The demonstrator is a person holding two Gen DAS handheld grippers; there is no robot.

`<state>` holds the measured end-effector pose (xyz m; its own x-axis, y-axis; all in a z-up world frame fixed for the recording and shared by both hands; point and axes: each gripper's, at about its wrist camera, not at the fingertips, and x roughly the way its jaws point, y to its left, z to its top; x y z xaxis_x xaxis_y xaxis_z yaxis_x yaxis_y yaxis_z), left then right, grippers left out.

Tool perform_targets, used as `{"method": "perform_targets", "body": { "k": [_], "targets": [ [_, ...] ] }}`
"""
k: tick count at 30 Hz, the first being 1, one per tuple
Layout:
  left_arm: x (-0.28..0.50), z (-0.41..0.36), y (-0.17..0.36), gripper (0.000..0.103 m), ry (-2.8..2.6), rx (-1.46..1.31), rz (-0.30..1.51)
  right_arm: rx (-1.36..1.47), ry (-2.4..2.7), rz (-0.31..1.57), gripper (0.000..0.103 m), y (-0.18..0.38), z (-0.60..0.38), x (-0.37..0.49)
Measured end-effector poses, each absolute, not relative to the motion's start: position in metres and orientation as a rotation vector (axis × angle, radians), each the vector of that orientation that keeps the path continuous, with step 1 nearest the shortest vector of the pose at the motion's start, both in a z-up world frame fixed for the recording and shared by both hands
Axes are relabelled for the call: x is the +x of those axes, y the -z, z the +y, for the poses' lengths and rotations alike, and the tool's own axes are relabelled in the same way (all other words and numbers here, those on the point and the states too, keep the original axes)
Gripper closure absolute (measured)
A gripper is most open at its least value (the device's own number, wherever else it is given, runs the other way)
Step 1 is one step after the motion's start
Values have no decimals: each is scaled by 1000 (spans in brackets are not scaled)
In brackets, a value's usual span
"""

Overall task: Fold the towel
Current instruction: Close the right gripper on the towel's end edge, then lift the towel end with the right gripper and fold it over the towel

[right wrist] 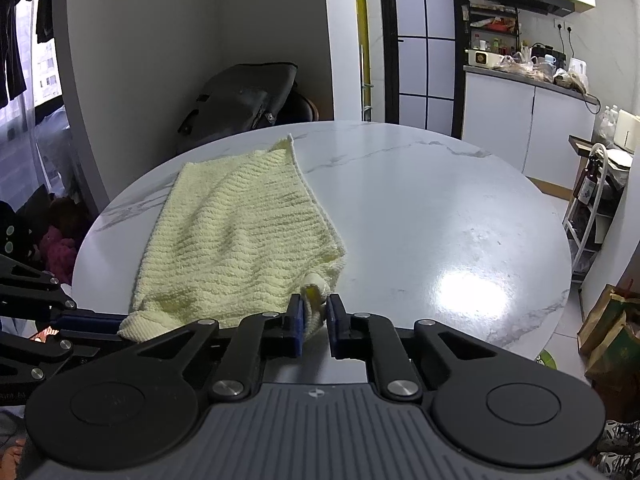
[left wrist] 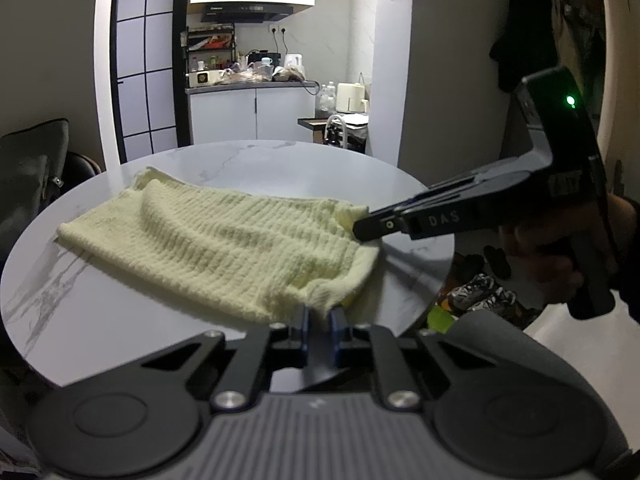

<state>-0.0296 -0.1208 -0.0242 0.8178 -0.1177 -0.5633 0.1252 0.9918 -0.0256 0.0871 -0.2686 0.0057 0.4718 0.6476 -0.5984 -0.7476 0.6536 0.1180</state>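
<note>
The left gripper (left wrist: pixel 320 314) has its blue-padded fingers (left wrist: pixel 303 322) pressed close on one near corner of the towel (left wrist: pixel 224 248), and the right gripper (right wrist: pixel 314 312) pinches a bunched corner at the same near end, both corners slightly raised. From there the towel, a pale yellow, ribbed knit cloth doubled over on itself, stretches its long axis away from the right gripper toward the far edge of the round table (right wrist: pixel 440 216), lying crosswise before the left gripper. The table is smooth, glossy white marble with grey veins, and the towel lies on its left half.
</note>
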Motion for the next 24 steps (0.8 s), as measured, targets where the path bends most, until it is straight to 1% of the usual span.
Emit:
{"method": "perform_targets", "body": {
  "k": [10, 24],
  "targets": [
    [-34, -111, -2, 92, 132, -5, 527, -120, -864, 621, 90, -28, -276, 85],
    [-48, -90, -42, 92, 170, -60, 416, -109, -876, 501, 90, -72, -283, 71]
  ]
}}
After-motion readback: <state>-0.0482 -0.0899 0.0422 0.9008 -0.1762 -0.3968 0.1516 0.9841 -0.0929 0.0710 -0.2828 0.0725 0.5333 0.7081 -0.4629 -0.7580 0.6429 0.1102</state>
